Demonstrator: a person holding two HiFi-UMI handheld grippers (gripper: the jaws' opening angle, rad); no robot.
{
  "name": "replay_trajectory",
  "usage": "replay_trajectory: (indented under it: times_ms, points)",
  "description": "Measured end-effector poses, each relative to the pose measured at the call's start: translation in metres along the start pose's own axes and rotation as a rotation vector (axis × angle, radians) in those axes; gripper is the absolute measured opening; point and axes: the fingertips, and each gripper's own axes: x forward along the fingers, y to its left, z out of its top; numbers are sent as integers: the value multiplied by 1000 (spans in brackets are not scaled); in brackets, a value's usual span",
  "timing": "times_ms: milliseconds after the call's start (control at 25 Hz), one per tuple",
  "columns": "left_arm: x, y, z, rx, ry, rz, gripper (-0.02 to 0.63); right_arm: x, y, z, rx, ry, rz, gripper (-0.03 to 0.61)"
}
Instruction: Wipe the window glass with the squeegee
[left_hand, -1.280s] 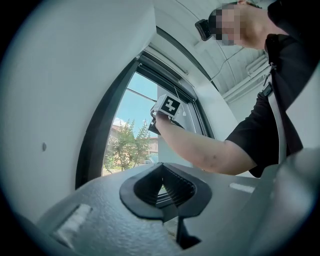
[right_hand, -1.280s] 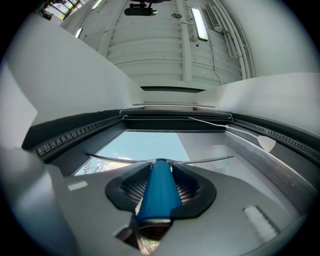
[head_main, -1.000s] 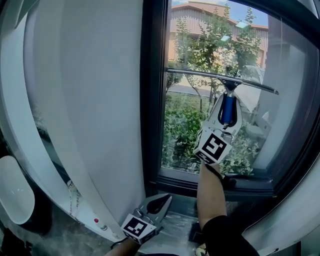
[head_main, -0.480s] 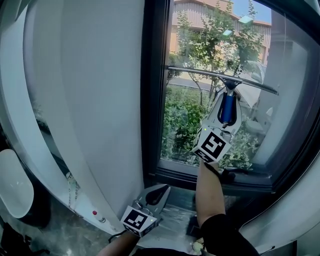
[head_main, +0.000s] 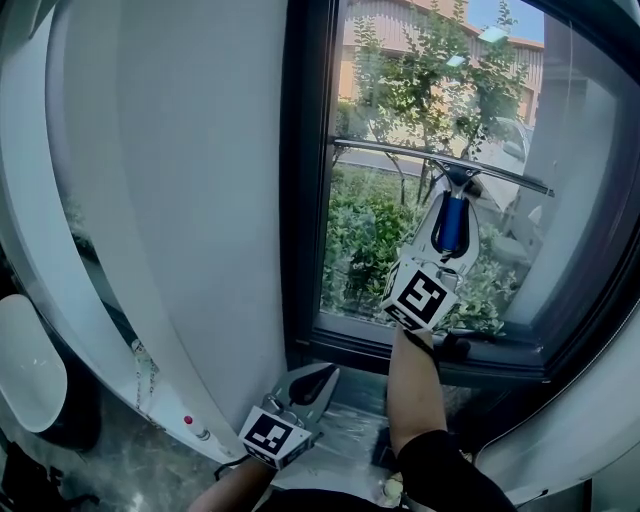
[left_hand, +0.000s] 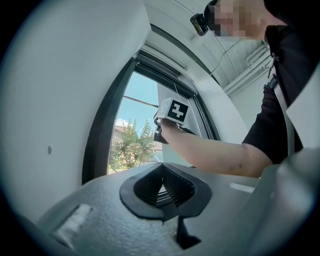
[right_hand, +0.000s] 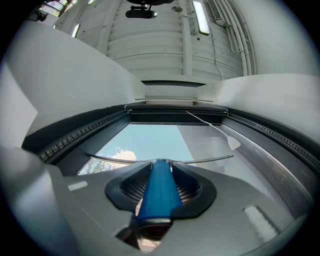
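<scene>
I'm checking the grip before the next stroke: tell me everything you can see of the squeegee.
The squeegee has a long, thin metal-looking blade bar, a dark neck and a smooth blue handle. The right tool is shut on the handle, which points up at the window glass. The bar lies across most of the pane at mid-height, its right end slightly lower. Contact with the glass can't be confirmed.

White wall (head_main: 180, 200), dark-framed window (head_main: 370, 250), sunlit trees (head_main: 420, 90) outside
</scene>
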Motion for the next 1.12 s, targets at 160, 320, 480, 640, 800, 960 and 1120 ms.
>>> replay_trajectory:
  times_ms: [160, 320, 480, 640, 800, 960, 1120]
  points:
    - [1, -3, -2, -16, -2, -1, -2, -5, -2, -3, -3, 13, 8, 127]
    - [0, -8, -3, -18, 6, -12, -2, -11, -2, -5, -1, 19, 7, 127]
    - [-4, -8, -4, -13, 20, -13, -2, -19, 0, -10, 12, 30, 1, 127]
    - [-5, -9, -5, -19, 14, -6, -2, -25, -3, -13, 1, 35, 6, 127]
    - [-8, -7, -10, -28, 18, 3, -2, -31, 0, -17, -5, 42, 12, 127]
    - [-8, -6, -12, -36, 18, 3, -2, -36, 0, -21, -2, 50, 4, 127]
    - [-10, -6, -12, -42, 15, 11, -1, -44, -1, -26, 1, 66, -2, 127]
